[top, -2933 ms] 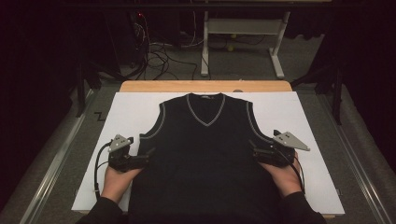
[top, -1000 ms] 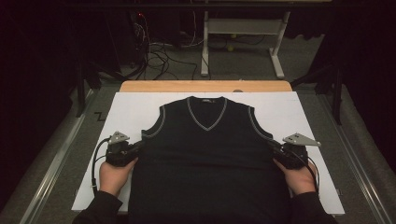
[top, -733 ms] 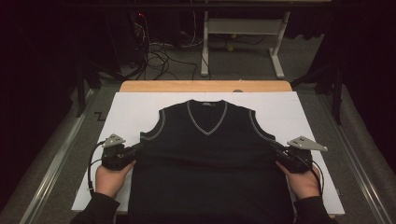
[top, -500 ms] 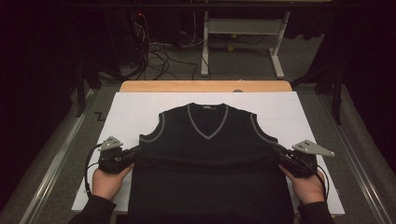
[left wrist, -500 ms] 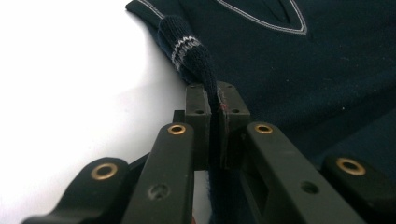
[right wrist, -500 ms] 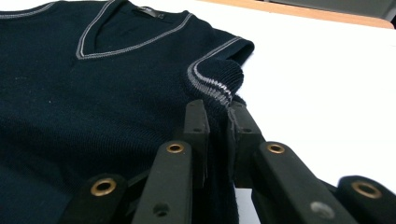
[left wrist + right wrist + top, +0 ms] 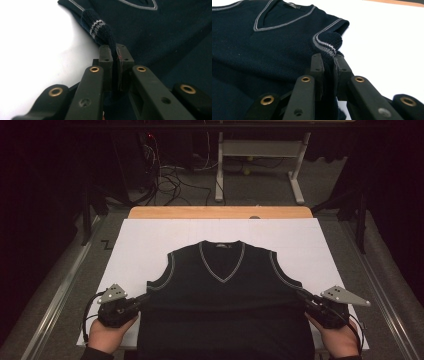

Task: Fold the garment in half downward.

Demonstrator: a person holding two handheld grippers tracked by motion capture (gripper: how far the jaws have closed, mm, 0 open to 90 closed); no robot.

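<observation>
Item: dark sleeveless V-neck vest with pale trim, laid flat, front up, on the white sheet over the table, its hem hanging past the near edge. Left gripper is clamped on the left armhole edge near the sheet's near left corner; right gripper is clamped on the right armhole edge near the near right corner. Step judged in hand: garment being drawn flat toward the near edge. Next move calls for even tension, both sides together. Neck label is seen but unreadable; a dark mark on the floor by the table's left edge is not made out
</observation>
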